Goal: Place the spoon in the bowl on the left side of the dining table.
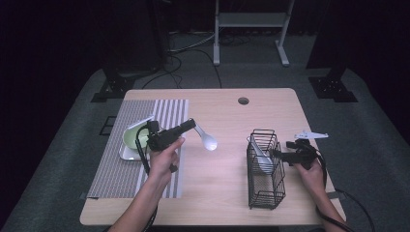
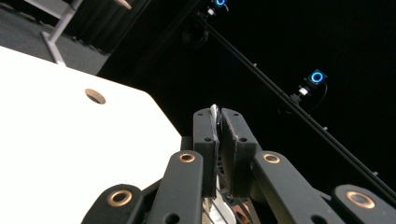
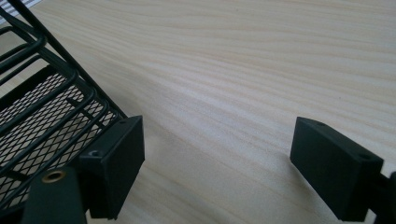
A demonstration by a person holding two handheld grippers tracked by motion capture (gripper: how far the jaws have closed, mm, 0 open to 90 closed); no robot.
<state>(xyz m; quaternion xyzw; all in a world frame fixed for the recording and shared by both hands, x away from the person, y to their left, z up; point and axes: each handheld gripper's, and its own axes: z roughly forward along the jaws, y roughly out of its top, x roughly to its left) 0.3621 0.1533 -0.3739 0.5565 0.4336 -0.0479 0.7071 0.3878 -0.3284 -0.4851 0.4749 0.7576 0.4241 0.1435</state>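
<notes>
My left gripper (image 1: 191, 125) hovers over the middle of the table, right of the mat, and is shut on the handle of a white spoon (image 1: 209, 141), whose bowl hangs to the right of the jaws. In the left gripper view the two pads pinch the spoon's thin handle (image 2: 214, 112). A black wire basket (image 1: 263, 169) stands at the right with another white spoon (image 1: 263, 159) inside. My right gripper (image 1: 282, 155) sits at the basket's right side, open, with nothing between its fingers (image 3: 114, 161); bare table lies between the jaws.
A pale green bowl (image 1: 132, 138) rests on a white dish (image 1: 126, 153) on a striped placemat (image 1: 121, 169) at the left. The wooden table (image 1: 227, 193) has a cable hole (image 1: 243, 101) near its far edge. The basket's mesh (image 3: 42, 107) lies close beside the right gripper's one jaw.
</notes>
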